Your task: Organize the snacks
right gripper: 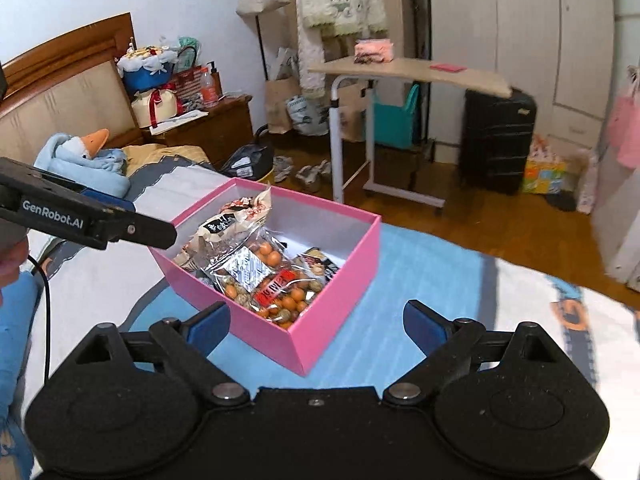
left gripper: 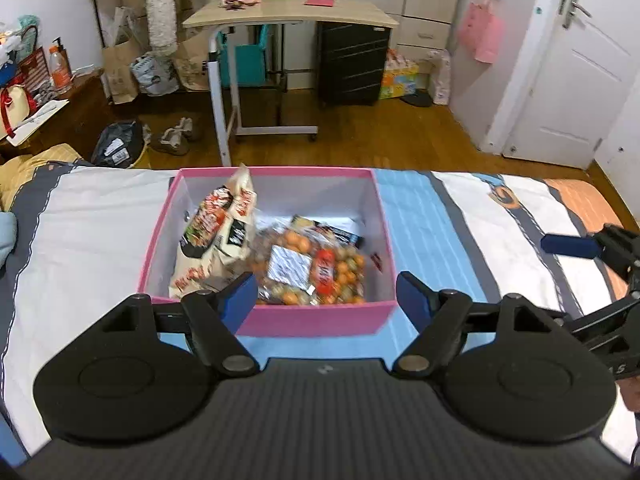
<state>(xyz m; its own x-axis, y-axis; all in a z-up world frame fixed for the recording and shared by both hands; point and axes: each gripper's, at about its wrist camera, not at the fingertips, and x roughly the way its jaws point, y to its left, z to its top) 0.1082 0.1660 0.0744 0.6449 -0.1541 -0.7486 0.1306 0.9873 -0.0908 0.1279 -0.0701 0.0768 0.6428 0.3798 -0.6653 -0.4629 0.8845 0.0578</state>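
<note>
Bedroom clutter is seen all around: a wooden floor [left gripper: 360,136], a light wooden rolling desk [left gripper: 288,14] against pale wardrobes, a black ribbed suitcase [right gripper: 496,144] beside it, and paper bags heaped by the wall. Nearest the cameras, a bed is covered by a blue, white and grey patterned quilt [left gripper: 432,216].

On that quilt a pink rectangular cardboard box with a white inside [left gripper: 320,318] is set, open at the top. Inside it, the snacks are gathered: a cream-coloured printed snack bag [left gripper: 218,228] is propped upright against the left wall, and a clear plastic bag of orange and speckled round snacks with a red label [left gripper: 308,268] is laid flat beside it, touching it. A darker packet [right gripper: 320,264] is tucked partly beneath, toward the far wall.

The left tool [left gripper: 326,294] is held just above the box's near wall, its blue pads spread apart and nothing gripped between them. The right tool [right gripper: 316,326] is poised over the box's near corner, its jaws spread wider still, and nothing is held there either. In the right wrist view the left tool's black arm is seen reaching in from the left edge, over the box's left rim. A blue blanket with a plush goose head [right gripper: 86,152] is piled near the headboard.
</note>
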